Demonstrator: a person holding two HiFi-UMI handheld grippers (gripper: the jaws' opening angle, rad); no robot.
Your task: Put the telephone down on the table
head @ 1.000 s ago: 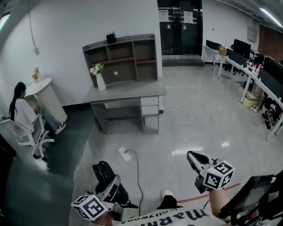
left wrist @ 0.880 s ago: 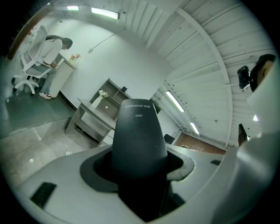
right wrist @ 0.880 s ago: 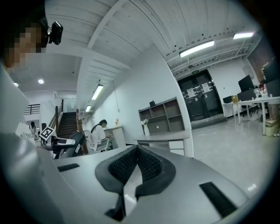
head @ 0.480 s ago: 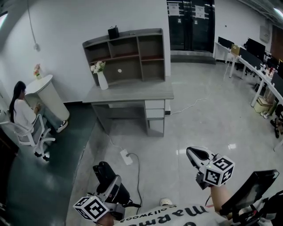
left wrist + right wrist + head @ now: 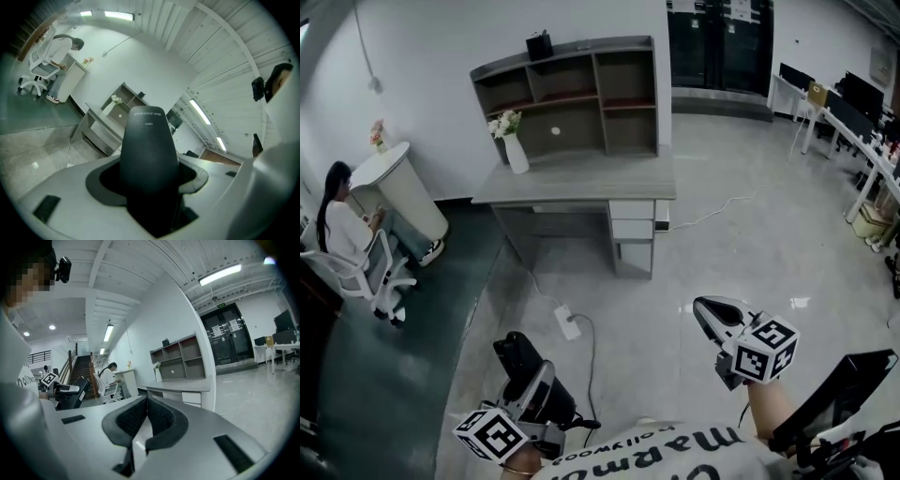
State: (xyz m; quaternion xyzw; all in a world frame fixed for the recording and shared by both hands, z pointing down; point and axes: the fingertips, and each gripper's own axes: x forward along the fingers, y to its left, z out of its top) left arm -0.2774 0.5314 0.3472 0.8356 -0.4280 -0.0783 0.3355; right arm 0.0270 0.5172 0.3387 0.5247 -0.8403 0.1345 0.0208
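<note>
Matt and smooth on black plastic telephone handset (image 5: 149, 154); matt on grey rectangular desk (image 5: 581, 183); glossy, reflective on pale polished floor (image 5: 722, 262) around desk.

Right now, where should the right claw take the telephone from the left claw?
Probably the free end of the telephone, which sticks out past the left claw. Come from the right, where the right claw hangs shut; open it first.

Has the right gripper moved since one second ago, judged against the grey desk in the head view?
Yes. The right gripper has come nearer to the grey desk: the strip of floor between them is narrower now.
</note>
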